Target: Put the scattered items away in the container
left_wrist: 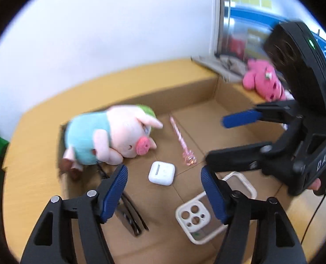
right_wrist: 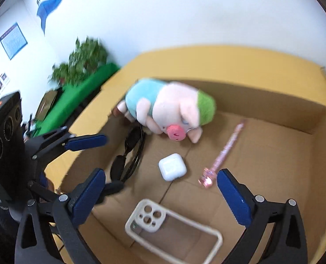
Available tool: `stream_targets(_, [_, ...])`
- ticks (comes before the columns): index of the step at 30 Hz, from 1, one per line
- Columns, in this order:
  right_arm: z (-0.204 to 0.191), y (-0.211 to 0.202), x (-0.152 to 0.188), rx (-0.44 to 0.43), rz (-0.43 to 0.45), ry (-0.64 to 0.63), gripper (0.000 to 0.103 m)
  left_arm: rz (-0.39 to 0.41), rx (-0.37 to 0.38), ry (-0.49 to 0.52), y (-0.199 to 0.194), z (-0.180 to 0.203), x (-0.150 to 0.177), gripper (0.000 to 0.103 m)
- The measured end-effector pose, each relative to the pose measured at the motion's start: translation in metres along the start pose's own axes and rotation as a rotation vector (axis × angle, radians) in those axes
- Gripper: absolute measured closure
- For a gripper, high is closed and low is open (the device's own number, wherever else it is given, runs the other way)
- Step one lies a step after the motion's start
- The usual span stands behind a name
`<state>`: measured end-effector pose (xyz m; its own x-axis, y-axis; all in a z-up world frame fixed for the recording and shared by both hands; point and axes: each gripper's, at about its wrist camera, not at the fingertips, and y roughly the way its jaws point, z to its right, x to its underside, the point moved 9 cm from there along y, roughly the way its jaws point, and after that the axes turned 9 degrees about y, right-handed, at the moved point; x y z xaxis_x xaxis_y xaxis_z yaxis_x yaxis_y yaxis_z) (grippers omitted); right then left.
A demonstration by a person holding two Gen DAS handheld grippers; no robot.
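An open cardboard box (left_wrist: pixel 185 92) (right_wrist: pixel 273 103) sits on a yellow table. Inside lie a plush pig (left_wrist: pixel 112 136) (right_wrist: pixel 171 110) in a blue shirt and green hat, a white earbud case (left_wrist: pixel 162 172) (right_wrist: pixel 172 166), a pink pen (left_wrist: pixel 181 140) (right_wrist: pixel 225 151), a beige phone case (left_wrist: pixel 196 217) (right_wrist: pixel 171 231) and black sunglasses (left_wrist: pixel 130 215) (right_wrist: pixel 130 154). My left gripper (left_wrist: pixel 164 189) is open and empty above the box; it also shows in the right wrist view (right_wrist: pixel 92 158). My right gripper (right_wrist: pixel 160 198) is open and empty over the box, and shows in the left wrist view (left_wrist: pixel 226 138). A pink plush toy (left_wrist: pixel 264 81) lies outside the box.
The yellow table (left_wrist: pixel 30 176) (right_wrist: pixel 207 59) meets a white wall. A green object (right_wrist: pixel 79 96) and a potted plant (right_wrist: pixel 83 59) stand to the left. A window frame (left_wrist: pixel 224 22) and papers (left_wrist: pixel 220 63) are at the back right.
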<state>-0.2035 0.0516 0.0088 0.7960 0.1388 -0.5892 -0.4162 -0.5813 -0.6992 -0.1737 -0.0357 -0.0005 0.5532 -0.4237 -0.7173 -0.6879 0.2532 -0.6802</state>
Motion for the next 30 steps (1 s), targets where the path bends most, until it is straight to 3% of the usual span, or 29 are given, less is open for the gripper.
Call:
stream_targets(3, [-0.006,-0.03,0.023,0.055,0.065,-0.005,0.0,0.056,-0.039,-0.051,-0.023,0.009,0.0,0.026])
stream_targets(9, [-0.001,-0.064,0.07,0.21,0.13,0.021,0.0,0.118,-0.084,-0.215,-0.057,0.02,0.001,0.026])
stream_targets(13, [-0.001,-0.084,0.097,0.26,0.172,0.032,0.0,0.14,-0.118,-0.284,-0.092,0.033,0.015,0.025])
stream_targets(23, [-0.006,-0.113,0.125,0.302,0.193,0.055,0.0,0.156,-0.214,-0.293,-0.124,0.05,0.027,0.024])
stream_targets(30, [0.001,-0.112,0.124,0.311,0.186,0.106,0.0,0.149,-0.217,-0.269,-0.126,0.055,0.029,0.024])
